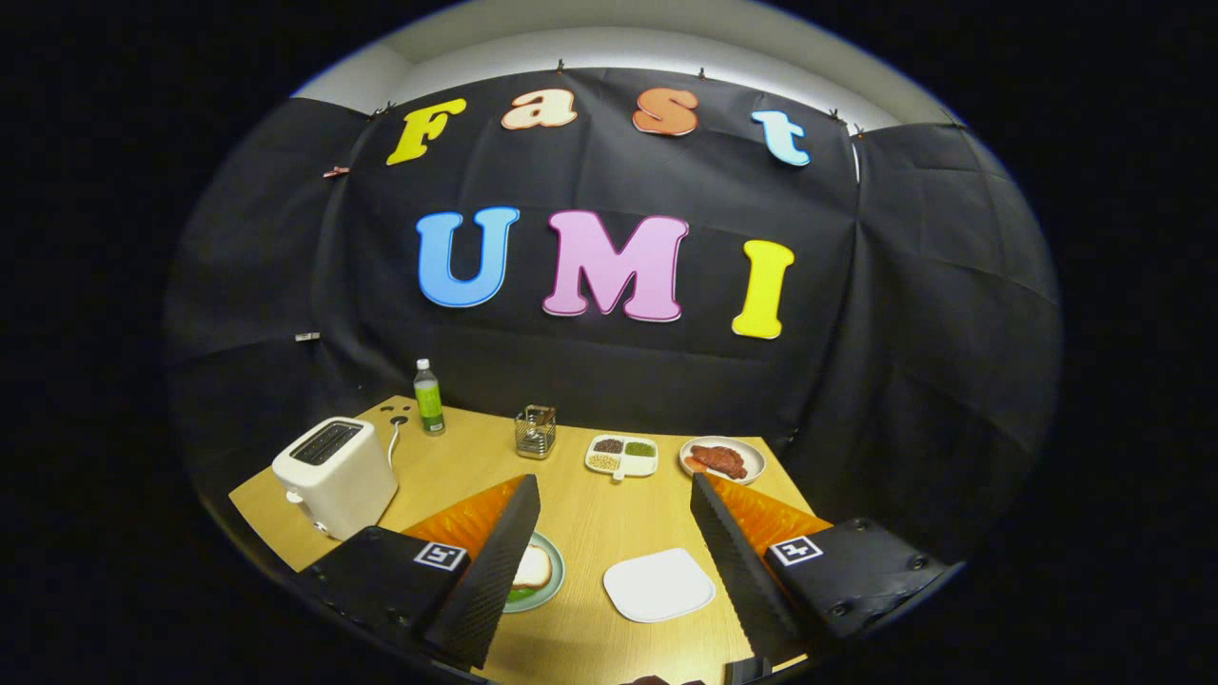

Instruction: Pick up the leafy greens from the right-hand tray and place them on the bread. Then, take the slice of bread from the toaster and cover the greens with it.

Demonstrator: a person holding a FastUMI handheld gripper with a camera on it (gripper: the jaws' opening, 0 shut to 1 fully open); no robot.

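Wooden table [580, 514] is carrying everything; the claw [609, 542] is hovering wide open, gripping nothing. Between its fingers an empty white square tray [658, 584] is lying; behind the left finger, bread [533, 568] is covering greens [520, 595] on a green plate [555, 571]. Farther left, a toaster [335, 476] is standing; beyond, a divided dish [621, 455] of beans.

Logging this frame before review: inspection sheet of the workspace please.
Surface: wooden table, bare between the fingers.
Job's things: bread slice over something green on round plate, beside one finger; toaster; white tray, nothing on it.
Clutter: green bottle, wire holder, divided dish, plate of meat.
Grippers: gripper open, holding nothing.
Cables: white cord behind toaster.
Surroundings: black cloth wall.
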